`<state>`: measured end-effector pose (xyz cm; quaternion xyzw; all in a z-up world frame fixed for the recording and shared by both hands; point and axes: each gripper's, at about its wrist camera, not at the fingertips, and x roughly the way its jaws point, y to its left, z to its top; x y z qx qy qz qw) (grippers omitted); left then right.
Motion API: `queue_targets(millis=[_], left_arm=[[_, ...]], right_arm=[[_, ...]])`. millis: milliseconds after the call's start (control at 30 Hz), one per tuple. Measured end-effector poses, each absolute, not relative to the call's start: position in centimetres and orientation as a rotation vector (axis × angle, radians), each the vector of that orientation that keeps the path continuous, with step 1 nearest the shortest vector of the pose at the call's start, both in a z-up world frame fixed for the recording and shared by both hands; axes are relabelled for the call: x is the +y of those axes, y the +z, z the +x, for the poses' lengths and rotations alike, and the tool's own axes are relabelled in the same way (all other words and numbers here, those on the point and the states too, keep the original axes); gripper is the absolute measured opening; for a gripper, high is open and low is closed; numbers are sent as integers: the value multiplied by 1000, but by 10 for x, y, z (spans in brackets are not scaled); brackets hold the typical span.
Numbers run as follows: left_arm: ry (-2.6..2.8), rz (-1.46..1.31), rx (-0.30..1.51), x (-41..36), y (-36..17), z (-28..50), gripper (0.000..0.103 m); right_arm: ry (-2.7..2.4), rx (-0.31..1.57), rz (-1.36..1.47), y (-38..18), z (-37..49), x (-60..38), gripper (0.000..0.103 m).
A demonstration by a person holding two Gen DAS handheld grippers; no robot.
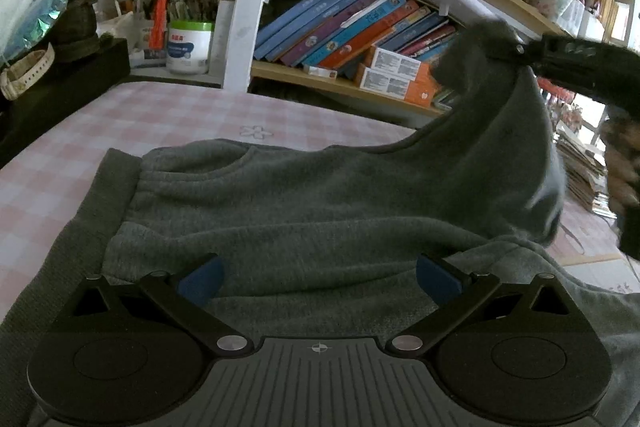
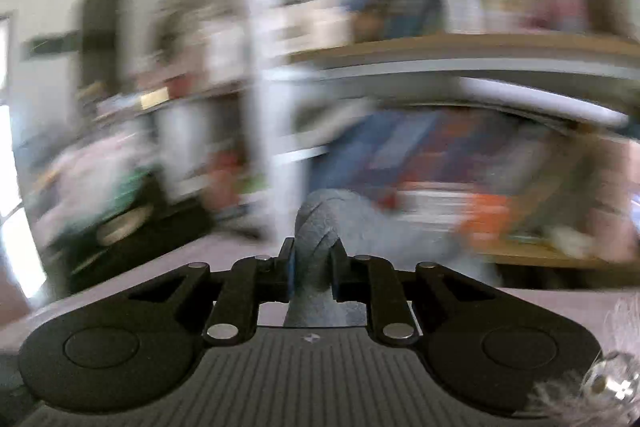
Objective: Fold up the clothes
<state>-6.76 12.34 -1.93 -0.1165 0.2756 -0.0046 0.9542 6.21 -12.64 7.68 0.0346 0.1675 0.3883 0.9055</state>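
A grey sweatshirt (image 1: 304,211) lies spread on the pink checked cloth (image 1: 168,115). My left gripper (image 1: 318,277) hovers open just above its near part, blue pads wide apart with nothing between them. In the left wrist view the right gripper (image 1: 516,53) holds one end of the sweatshirt lifted high at the upper right, so the cloth rises in a steep fold. The right wrist view is heavily blurred. There my right gripper (image 2: 314,267) is shut on a bunched piece of the grey sweatshirt (image 2: 320,227).
Bookshelves (image 1: 360,27) full of books stand behind the surface. A white can (image 1: 189,47), pen holders and an orange tassel (image 1: 160,15) sit at the back left, beside a dark box (image 1: 60,79). A hand (image 1: 624,167) shows at the right edge.
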Motion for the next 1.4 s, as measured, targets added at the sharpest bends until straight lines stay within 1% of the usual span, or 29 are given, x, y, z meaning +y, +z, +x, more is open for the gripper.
queue_targets(millis=[33,67,100,167,233,333,500,600,733,933,967,1000,1033,1067,1100,1267,1400], left_arm=[[-9,-237,560,123,-19,-68,103],[-10,-238,559,124,-19,-68,103],[-10,-238,559,124,-19,-68,103],[-10,-239,559,124,-19,-67,103],[-9,-237,560,124,-19,-67,103],[-9,-238,559,124,-19,-67,103],[-10,-240,560,125,-20,-67,103],[-11,-244,561,125,-20,-67,103],[-14,-253,562,126,-21,-67,103],[-20,-270,561,128,-21,-67,103],[-20,-273,561,129,-21,-67,103],[-22,-277,560,129,-22,-67,103],[-23,-282,558,130,-22,-67,103],[-25,-287,557,131,-22,-67,103],[-26,-291,556,131,-22,-67,103],[-28,-296,555,132,-22,-67,103],[-28,-294,555,132,-21,-67,103]], right_arm=[[867,366,63,77,55,-119,31],[932,386,54,78,48,-112,47],[997,406,45,78,41,-105,53],[1101,441,38,79,31,-96,55],[1046,447,94,82,45,-115,56],[922,483,158,83,69,-141,60],[792,638,148,56,112,-152,66],[811,726,131,36,130,-137,67],[920,754,47,27,128,-103,67],[1071,792,-127,17,115,-47,59],[1079,793,-151,17,112,-42,49],[1066,778,-152,19,110,-45,27],[1052,763,-153,21,108,-49,17],[1038,749,-154,24,106,-52,11],[1025,734,-155,26,104,-56,9],[945,649,-158,40,94,-77,8],[728,495,-144,66,90,-140,8]])
